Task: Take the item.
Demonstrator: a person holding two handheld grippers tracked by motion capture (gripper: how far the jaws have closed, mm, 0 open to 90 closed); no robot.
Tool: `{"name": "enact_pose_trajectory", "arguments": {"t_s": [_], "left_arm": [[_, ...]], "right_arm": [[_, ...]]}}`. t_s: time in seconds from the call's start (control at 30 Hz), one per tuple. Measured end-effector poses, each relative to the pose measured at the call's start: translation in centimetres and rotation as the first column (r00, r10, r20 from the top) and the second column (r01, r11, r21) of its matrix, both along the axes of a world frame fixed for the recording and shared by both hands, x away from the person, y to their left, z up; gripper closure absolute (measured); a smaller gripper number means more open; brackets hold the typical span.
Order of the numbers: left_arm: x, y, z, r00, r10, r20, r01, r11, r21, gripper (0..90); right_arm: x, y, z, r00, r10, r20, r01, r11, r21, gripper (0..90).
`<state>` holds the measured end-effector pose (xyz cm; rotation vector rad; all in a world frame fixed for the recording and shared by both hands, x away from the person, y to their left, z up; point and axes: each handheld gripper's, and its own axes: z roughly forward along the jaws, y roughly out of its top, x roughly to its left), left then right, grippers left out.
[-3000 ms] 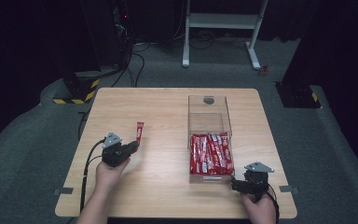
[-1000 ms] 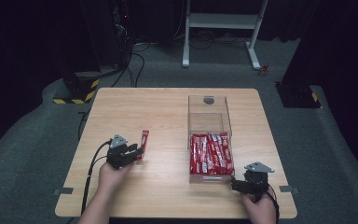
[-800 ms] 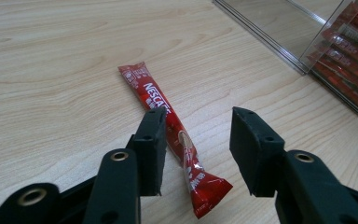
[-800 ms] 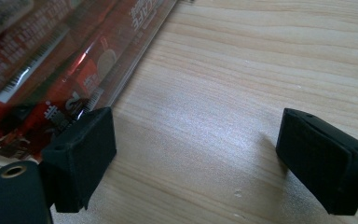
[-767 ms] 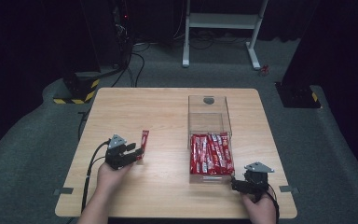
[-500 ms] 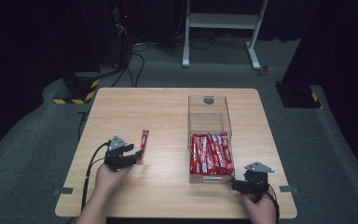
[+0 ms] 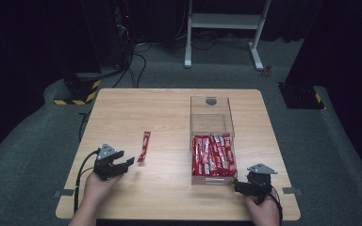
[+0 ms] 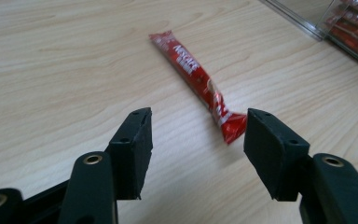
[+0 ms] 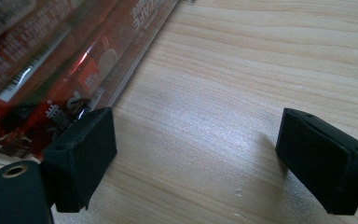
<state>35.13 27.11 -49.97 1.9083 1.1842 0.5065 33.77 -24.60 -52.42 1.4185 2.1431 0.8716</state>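
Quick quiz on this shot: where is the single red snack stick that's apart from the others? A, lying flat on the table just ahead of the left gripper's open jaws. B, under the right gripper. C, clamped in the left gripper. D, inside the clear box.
A: the red snack stick lies flat on the table, just beyond the left gripper, whose jaws stand apart with nothing between them.

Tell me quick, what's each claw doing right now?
Left gripper: open, jaws have just been opening; sachet lies on the table, not held.
Right gripper: open, holding nothing, beside the box.
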Motion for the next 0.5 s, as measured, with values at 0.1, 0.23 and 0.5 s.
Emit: {"name": "enact_pose_trajectory", "arguments": {"t_s": [0.1,0.23,0.5], "left_arm": [[-0.9,0.8,-0.3,1.0,-0.002,-0.009,0.002,0.9999,0.013,40.9],[-2.1,1.6,-0.6,0.9998,0.005,-0.018,-0.004,0.9993,0.036,39.2],[-4.4,3.3,-2.0,0.9979,0.022,-0.061,-0.018,0.9978,0.065,35.5]], "right_arm": [[0.0,0.0,0.0,1.0,0.001,0.0,-0.001,1.0,0.0,11.9],[0.0,0.0,0.0,1.0,0.0,-0.001,0.0,1.0,0.001,11.9],[0.0,0.0,0.0,1.0,0.001,0.0,-0.001,1.0,-0.001,11.9]]}}
